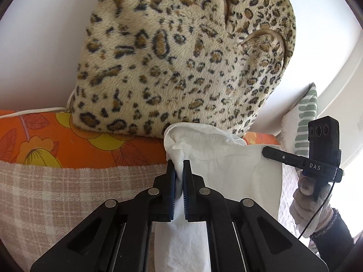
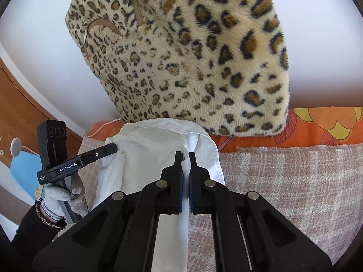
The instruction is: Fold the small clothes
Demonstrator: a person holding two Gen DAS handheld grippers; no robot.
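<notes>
A small white garment (image 1: 226, 167) lies stretched between my two grippers over a beige checked cloth (image 1: 68, 195). My left gripper (image 1: 179, 165) is shut on one bunched edge of it. My right gripper (image 2: 185, 158) is shut on the opposite edge, near a hemmed fold (image 2: 213, 149). In the left wrist view the right gripper (image 1: 267, 150) shows at the garment's far side. In the right wrist view the left gripper (image 2: 113, 147) shows at its left side. The garment (image 2: 154, 154) hangs slack under both jaws.
A large leopard-print cushion (image 1: 181, 56) leans against the white wall just behind the garment. An orange flowered sheet (image 1: 68, 142) lies under the checked cloth. A green-striped pillow (image 1: 304, 117) stands at the right. A wooden door (image 2: 22, 104) and a blue object (image 2: 25, 172) are at the left.
</notes>
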